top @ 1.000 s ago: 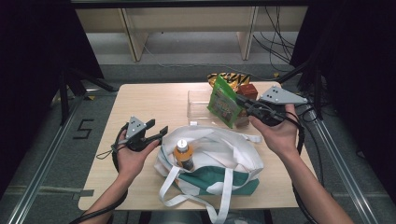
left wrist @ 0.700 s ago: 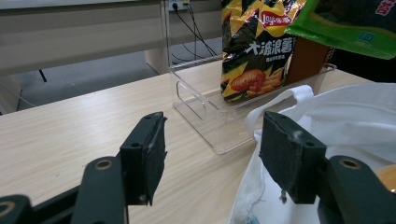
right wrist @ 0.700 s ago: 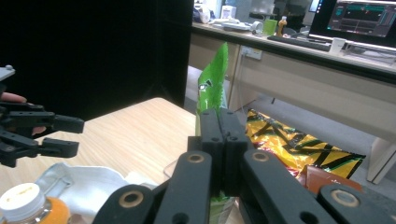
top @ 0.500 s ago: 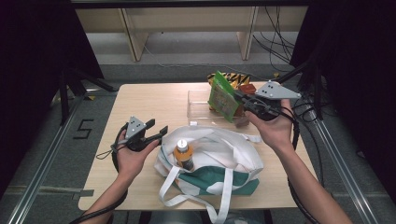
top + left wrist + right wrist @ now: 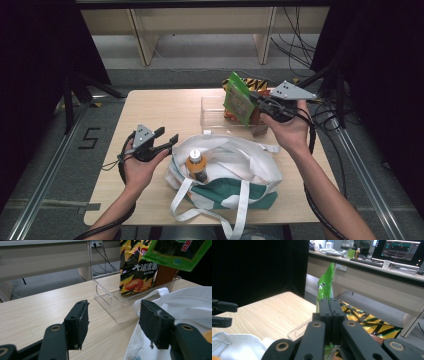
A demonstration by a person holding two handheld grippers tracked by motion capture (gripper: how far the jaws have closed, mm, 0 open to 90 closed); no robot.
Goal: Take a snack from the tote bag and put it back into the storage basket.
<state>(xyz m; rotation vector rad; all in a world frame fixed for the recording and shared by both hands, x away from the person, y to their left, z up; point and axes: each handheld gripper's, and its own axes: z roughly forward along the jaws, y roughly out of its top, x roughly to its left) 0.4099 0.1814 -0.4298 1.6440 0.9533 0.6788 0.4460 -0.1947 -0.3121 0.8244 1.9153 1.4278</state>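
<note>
While the green snack packet (image 5: pixel 238 101) hangs lifted above the clear bin (image 5: pixel 212 114) at the far right of the worktop (image 5: pixel 160 107), the step in hand reads as carrying it toward the white tote bag (image 5: pixel 235 165) at the near middle. The right gripper (image 5: pixel 261 101) has its fingers pressed together on the packet's edge; in the right gripper view the packet (image 5: pixel 325 282) rises from between the fingers (image 5: pixel 325 312), its foil standing above and beyond them. To do this well, the pinch should stay firm and the packet be carried clear of the bin's wall and of the yellow-and-black chip bag (image 5: pixel 136 270) standing inside, then lowered into the bag's mouth beside the orange-capped bottle (image 5: pixel 196 165). The left gripper (image 5: pixel 167 140), its fingers spread and holding nothing, sits at the tote's left rim, just beside the fabric; it could hold that rim open. A slack mouth would likely catch the packet's lower corner.
</note>
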